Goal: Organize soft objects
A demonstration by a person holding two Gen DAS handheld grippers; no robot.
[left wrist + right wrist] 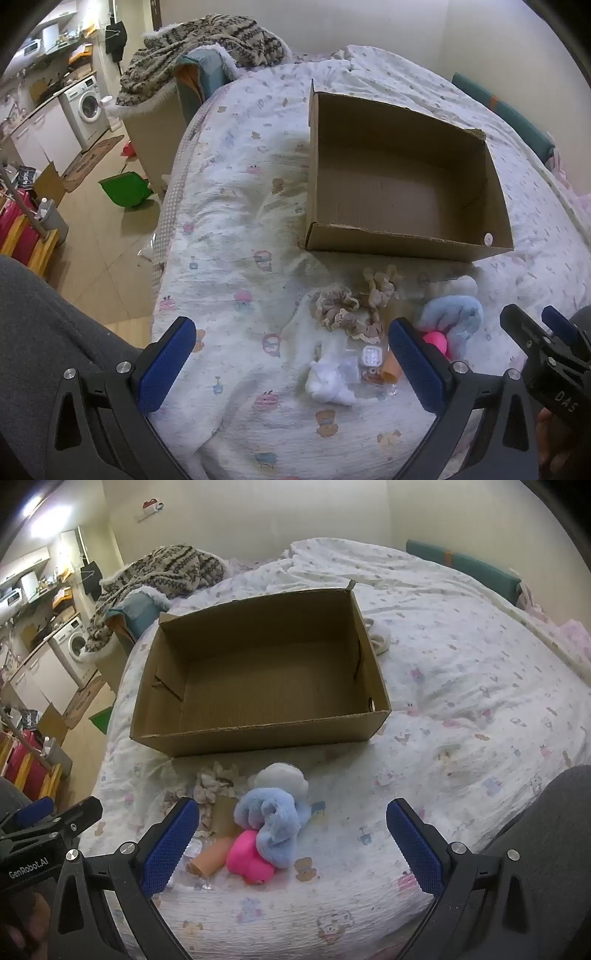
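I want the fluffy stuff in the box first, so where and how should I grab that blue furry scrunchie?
Probably take the blue furry scrunchie with the right gripper, whose open jaws already frame it. Come from above and pinch across its upper right loop, the side away from the pink toy that lies against its lower left. The loop is thick and soft, so it should compress easily. The cardboard box sits just beyond.

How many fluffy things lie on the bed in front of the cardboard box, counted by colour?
Blue: 1, the blue fluffy thing
White: 2, the white ball and the small white tuft
Total: 3
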